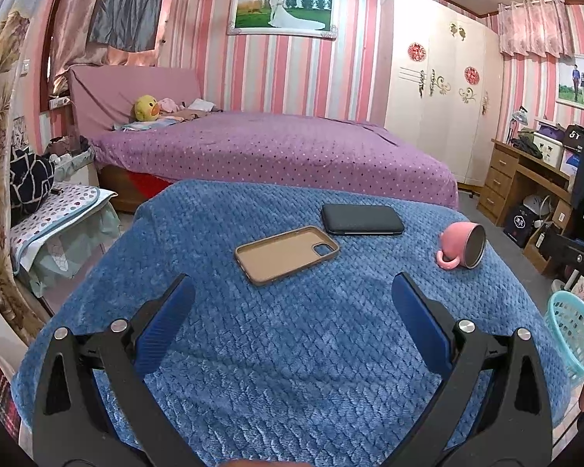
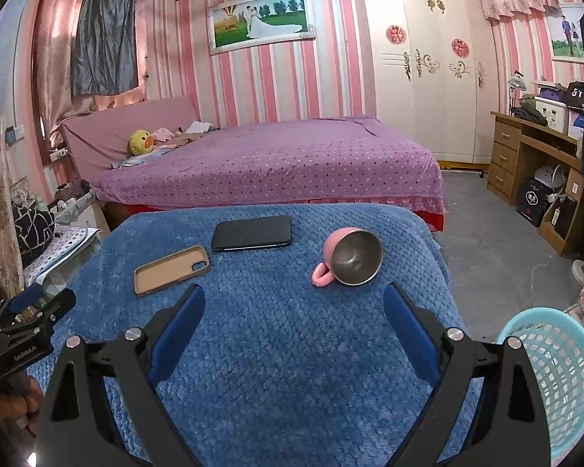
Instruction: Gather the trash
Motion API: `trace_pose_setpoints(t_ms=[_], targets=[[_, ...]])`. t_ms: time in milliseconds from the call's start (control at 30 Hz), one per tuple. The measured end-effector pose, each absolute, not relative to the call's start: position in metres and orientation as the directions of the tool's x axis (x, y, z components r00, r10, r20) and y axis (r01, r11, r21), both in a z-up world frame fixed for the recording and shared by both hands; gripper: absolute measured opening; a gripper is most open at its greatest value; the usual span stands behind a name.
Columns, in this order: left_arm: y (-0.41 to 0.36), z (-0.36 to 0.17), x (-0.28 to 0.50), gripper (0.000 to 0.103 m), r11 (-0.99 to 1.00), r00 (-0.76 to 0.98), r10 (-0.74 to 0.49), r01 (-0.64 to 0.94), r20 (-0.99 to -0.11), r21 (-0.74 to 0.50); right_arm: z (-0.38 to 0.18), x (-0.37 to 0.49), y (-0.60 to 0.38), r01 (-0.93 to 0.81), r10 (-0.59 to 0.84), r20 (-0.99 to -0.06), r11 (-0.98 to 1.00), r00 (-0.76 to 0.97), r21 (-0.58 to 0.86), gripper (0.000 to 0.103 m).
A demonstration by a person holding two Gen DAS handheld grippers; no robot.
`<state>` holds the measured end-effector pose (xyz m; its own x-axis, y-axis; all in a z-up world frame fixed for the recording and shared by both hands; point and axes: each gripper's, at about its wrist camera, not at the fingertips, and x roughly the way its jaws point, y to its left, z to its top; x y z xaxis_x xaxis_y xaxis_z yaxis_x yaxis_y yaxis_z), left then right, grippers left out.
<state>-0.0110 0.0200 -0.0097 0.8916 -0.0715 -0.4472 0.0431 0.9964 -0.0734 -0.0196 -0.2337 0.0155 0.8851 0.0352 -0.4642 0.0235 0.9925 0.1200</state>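
Trash candidates, three items on the blue blanket over the tabletop — none clearly rubbish. Landmark: pink cup.

Pink cup: tipped on its side, steel-lined mouth toward the right gripper, handle on the blanket. Probably light, rigid, slippery inside; best taken across the rim or by the handle.

Tan phone case: beyond the cup's far side, open face up. Likely flexible, thin; pinch an edge.

Black phone: just behind the case, flat.

Turquoise basket: on the floor, cup side.

Left gripper: jaws spread wide, empty. Right: likewise.
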Motion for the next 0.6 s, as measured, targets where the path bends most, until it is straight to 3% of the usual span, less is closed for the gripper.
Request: trace_pose_setpoints(t_ms=[600], targets=[[0.014,-0.0102,-0.0062,0.098,0.996,0.888,-0.075,0.047,-0.454,-0.073,0.0131,-0.0167,-0.2317,0.011,0.044,-0.476,0.994,0.878,0.112,0.091]])
